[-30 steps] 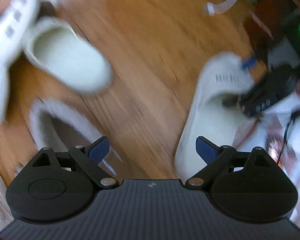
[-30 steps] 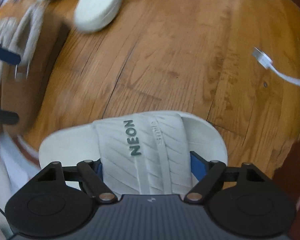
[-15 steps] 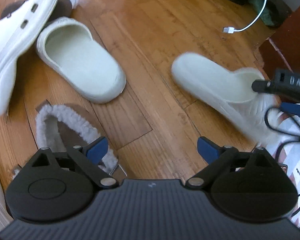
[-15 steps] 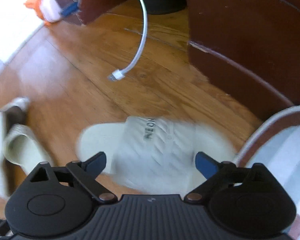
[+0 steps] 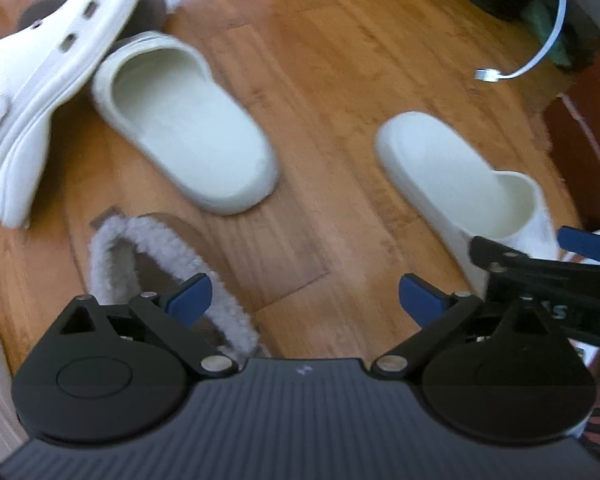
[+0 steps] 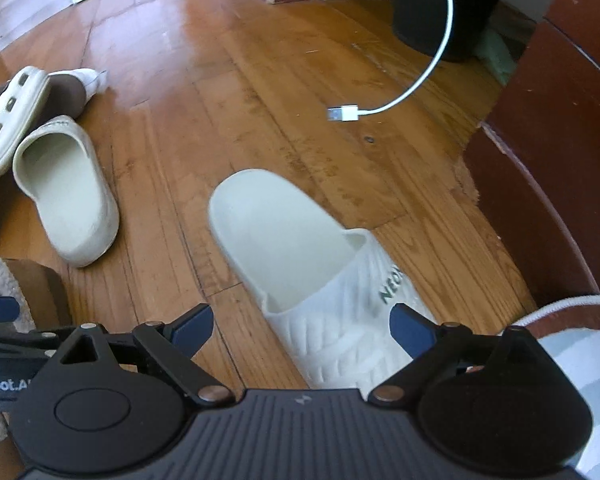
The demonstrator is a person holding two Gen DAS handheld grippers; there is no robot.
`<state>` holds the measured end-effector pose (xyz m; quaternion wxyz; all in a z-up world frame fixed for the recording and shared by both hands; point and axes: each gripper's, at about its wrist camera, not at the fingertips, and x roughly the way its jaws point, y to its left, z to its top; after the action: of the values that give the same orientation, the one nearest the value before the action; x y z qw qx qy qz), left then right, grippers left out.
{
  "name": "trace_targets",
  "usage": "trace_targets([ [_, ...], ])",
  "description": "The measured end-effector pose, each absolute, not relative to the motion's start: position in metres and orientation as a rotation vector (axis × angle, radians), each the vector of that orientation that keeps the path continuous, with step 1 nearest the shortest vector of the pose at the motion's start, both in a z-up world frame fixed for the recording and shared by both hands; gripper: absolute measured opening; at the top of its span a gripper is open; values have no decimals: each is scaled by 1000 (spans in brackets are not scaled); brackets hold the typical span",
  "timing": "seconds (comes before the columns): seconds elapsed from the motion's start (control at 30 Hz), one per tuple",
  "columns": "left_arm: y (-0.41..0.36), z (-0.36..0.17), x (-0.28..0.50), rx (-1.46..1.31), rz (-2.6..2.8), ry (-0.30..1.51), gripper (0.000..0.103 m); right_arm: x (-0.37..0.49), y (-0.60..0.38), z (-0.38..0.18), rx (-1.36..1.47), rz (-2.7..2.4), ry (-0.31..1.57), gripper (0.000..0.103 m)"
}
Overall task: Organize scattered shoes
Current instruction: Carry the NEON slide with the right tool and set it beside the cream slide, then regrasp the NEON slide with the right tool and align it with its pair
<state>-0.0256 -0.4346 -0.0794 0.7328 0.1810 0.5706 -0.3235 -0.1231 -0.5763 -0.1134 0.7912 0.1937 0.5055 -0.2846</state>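
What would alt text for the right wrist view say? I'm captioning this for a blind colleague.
A white slide sandal lies on a wooden floor just ahead of the right gripper, whose jaws are closing, not yet touching it. To the left sits a cream clog beside other shoes; a white USB cable curls across the floor behind.

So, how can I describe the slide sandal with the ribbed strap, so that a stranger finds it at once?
Start at the dark red-brown furniture on the right edge of the wooden floor. The white slide sandal lies just before it, below the loose white USB cable. Unlike the closed-toe clog to the left, it has an open toe and a ribbed strap with green lettering.
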Motion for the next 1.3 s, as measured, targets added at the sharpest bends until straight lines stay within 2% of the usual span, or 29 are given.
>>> trace_targets([
  [0.03,-432,-80,-24,384,-703,1262,102,-124,-576,-113,396,-594,1063,80],
  [0.07,-430,-80,-21,366,-699,1270,102,-124,-572,-109,350,-599,1045,54],
  [0.13,-424,-75,-12,321,-690,1268,102,-125,-566,-102,259,-608,1008,38],
  [0.17,-420,-71,-7,298,-680,1258,102,-126,-563,-98,239,-608,983,37],
  [0.2,-417,-66,-2,277,-665,1242,102,-126,-560,-93,246,-603,952,42],
  [0.27,-408,-58,10,239,-620,1209,102,-126,-554,-85,259,-586,896,88],
  [0.3,-403,-55,19,221,-585,1188,102,-124,-549,-84,263,-567,877,91],
  [0.47,-394,-57,59,249,-421,1106,102,-112,-525,-81,288,-491,792,89],
  [0.57,-411,-70,89,370,-348,1050,102,-101,-520,-85,348,-461,773,89],
  [0.77,-453,-120,119,668,-327,1061,103,-97,-538,-87,543,-430,750,89],
  [0.8,-456,-119,120,651,-355,1063,100,-99,-540,-87,559,-438,752,89],
  [0.87,-464,-117,122,616,-413,1068,78,-103,-543,-89,579,-449,753,89],
  [0.9,-466,-117,122,605,-425,1077,54,-104,-544,-90,587,-457,760,89],
  [0.93,-468,-116,123,599,-423,1093,49,-107,-546,-92,597,-466,769,89],
  [1.03,-477,-121,127,621,-408,1080,51,-114,-550,-98,622,-480,783,89],
  [1.07,-478,-124,130,630,-380,1071,55,-116,-550,-100,630,-484,786,89],
  [1.1,-477,-128,136,619,-340,1069,71,-117,-551,-101,637,-487,789,89],
  [1.17,-472,-129,147,560,-301,1064,71,-119,-552,-104,652,-492,796,89],
  [1.2,-472,-129,149,546,-321,1063,61,-119,-553,-104,653,-489,798,89],
  [1.23,-471,-130,152,523,-356,1060,42,-119,-552,-104,652,-486,800,89],
  [1.27,-471,-130,152,517,-379,1051,28,-119,-552,-104,650,-484,801,89],
  [1.3,-473,-129,151,526,-391,1038,27,-120,-552,-103,648,-482,800,89],
])
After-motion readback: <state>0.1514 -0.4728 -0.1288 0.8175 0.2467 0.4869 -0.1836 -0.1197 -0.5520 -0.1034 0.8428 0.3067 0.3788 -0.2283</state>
